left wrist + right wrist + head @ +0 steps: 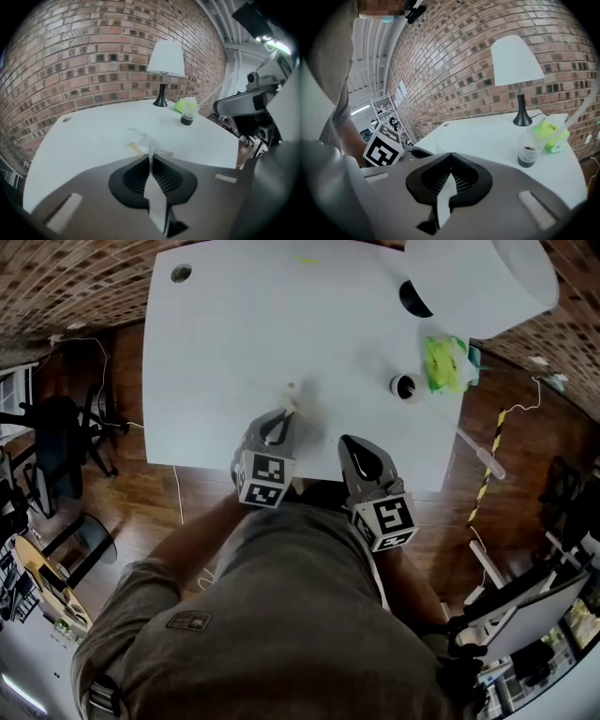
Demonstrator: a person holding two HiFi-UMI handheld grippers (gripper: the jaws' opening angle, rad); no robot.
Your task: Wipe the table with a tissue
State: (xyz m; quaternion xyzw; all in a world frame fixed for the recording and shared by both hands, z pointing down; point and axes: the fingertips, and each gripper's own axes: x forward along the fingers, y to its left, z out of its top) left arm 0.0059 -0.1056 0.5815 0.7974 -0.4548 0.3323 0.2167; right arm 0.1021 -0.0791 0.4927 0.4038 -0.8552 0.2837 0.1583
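Note:
A small white tissue (291, 392) pokes out from the tip of my left gripper (286, 413), just over the front part of the white table (234, 334). In the left gripper view the tissue (151, 146) is a thin strip pinched between the closed jaws of the left gripper (151, 158). My right gripper (345, 442) hovers at the table's front edge, to the right of the left one. In the right gripper view the right gripper (450, 155) has its jaws shut tip to tip with nothing between them.
A white lamp (487, 277) stands at the table's far right corner. A green tissue pack (443, 364) and a cup (404, 386) with dark contents sit near the right edge. A cable hole (181, 273) is at the far left. An office chair (56, 442) stands on the floor to the left.

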